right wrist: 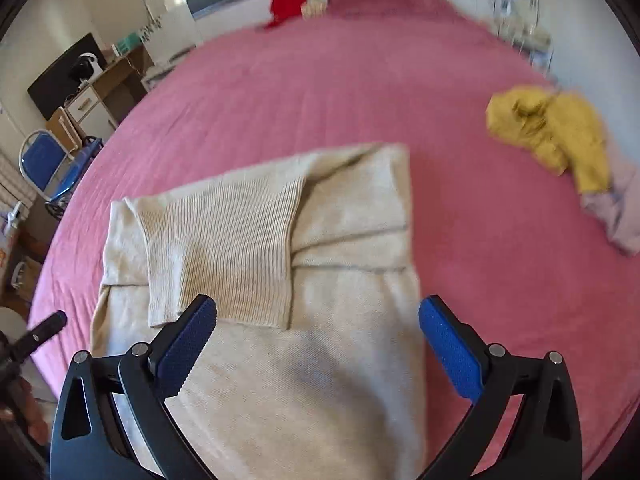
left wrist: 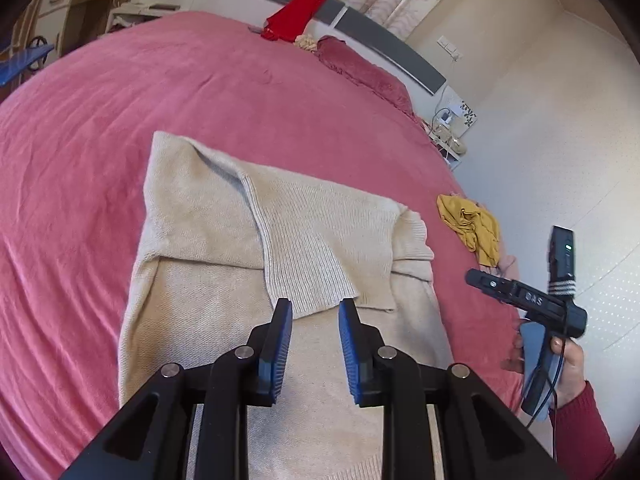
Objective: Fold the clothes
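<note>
A beige knit sweater lies flat on the pink bedspread, with one ribbed sleeve folded across its body. My left gripper hovers above the sleeve's cuff edge, its blue pads a narrow gap apart with nothing between them. In the right wrist view the same sweater and folded sleeve lie below my right gripper. Its jaws stand wide open and empty, above the cloth. A hand in a red sleeve holds the right tool at the bed's right side.
A crumpled yellow garment and a pale lilac one lie near the bed's right edge. A red cloth hangs over the headboard, beside a pillow. A blue chair and desks stand left of the bed.
</note>
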`<state>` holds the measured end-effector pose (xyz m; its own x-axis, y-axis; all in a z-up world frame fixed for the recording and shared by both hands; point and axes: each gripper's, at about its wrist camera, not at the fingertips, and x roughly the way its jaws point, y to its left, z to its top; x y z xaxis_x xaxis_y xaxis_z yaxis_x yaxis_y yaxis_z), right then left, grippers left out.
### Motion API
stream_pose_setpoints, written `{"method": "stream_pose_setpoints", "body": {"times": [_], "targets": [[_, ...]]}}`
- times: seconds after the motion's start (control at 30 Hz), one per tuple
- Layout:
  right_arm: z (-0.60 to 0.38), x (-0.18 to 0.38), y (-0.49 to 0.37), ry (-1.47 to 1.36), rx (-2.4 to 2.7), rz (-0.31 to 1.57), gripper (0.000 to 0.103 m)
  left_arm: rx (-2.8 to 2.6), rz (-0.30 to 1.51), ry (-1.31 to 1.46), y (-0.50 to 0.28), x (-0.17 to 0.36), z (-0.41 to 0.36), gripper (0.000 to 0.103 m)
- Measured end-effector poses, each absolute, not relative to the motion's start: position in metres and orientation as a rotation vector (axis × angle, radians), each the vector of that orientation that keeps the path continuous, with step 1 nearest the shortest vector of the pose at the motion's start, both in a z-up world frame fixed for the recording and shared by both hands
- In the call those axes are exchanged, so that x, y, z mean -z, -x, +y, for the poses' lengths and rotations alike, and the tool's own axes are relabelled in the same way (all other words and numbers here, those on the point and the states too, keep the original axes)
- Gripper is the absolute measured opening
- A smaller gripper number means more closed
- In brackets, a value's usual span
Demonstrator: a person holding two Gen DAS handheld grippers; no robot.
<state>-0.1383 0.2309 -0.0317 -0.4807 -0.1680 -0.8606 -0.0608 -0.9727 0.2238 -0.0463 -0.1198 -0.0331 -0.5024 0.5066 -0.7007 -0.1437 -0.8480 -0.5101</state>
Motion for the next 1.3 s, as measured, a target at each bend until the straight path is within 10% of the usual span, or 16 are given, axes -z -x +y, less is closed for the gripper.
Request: {"method": "stream_pose_setpoints", "body": {"times": [0.37, 1.03, 1.3], "targets": [[0.219, 0.096, 0.245, -1.747, 2.319, -0.554, 0.098, -2.351, -0.672, 1.419, 0.111, 0.068, -0.133, 0.024], [0.209, 0.112, 0.265, -1.776, 2.43, -0.287, 0.006, -2.299, -0.735, 1.562, 0.154, 0.094, -0.133, 0.025], [0.226, 0.103, 0.239, -1.768, 2.483, -0.297, 0.017, -2.296, -0.745, 1.596, 0.173, 0.107, -0.123, 0.025]]}}
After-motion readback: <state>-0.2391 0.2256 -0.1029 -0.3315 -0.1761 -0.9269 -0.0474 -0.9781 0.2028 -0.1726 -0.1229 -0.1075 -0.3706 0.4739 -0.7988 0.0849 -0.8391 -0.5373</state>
